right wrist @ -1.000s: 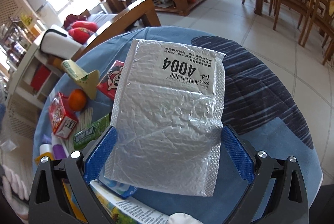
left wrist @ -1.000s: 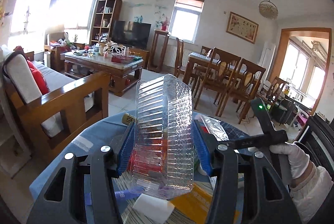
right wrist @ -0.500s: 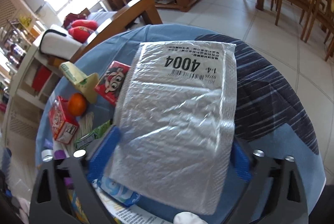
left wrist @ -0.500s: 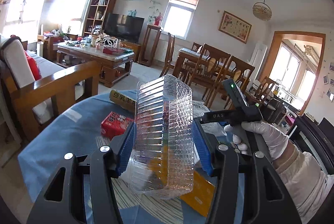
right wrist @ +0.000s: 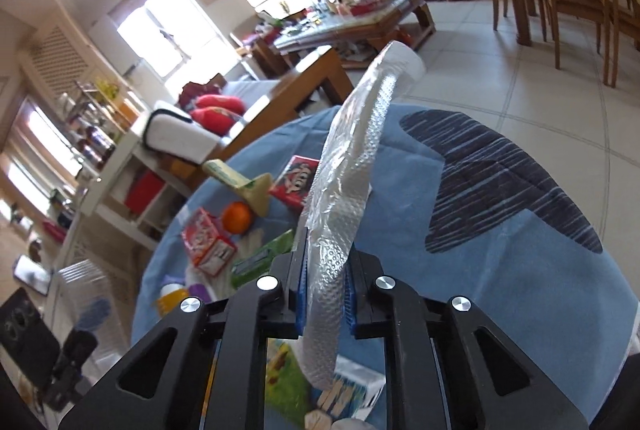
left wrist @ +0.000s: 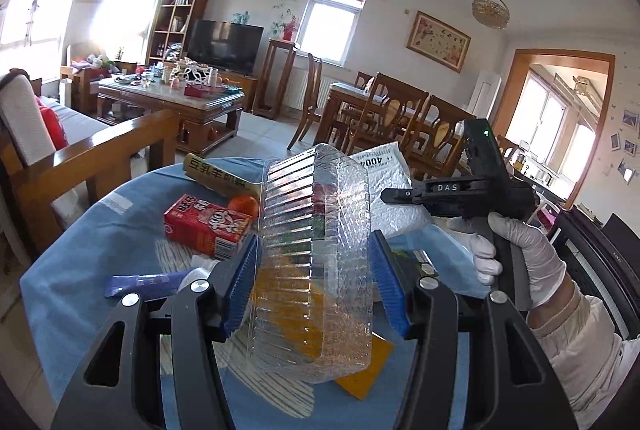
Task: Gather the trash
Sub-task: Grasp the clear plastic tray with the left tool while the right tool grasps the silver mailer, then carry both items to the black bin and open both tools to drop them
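Observation:
My left gripper [left wrist: 314,282] is shut on a clear ribbed plastic container [left wrist: 316,262] and holds it above the round table with the blue cloth [left wrist: 80,270]. My right gripper [right wrist: 325,286] is shut on a silver bubble mailer [right wrist: 348,181], held on edge above the table. The mailer, labelled 4004, also shows in the left wrist view [left wrist: 394,189], with the right gripper's black body [left wrist: 476,185] in a white-gloved hand [left wrist: 520,254].
On the cloth lie a red drink carton [left wrist: 208,226], an orange [right wrist: 237,217], a green gum pack [right wrist: 262,258], a red box [right wrist: 208,242], a yellow-green wedge carton [right wrist: 240,181] and a purple sachet [left wrist: 148,282]. A wooden sofa arm [left wrist: 92,157] stands beyond the table.
My right gripper has shut on the mailer and turned it from flat to edge-on, lifted up. My left gripper has kept hold of the clear container and swung a little to the left.

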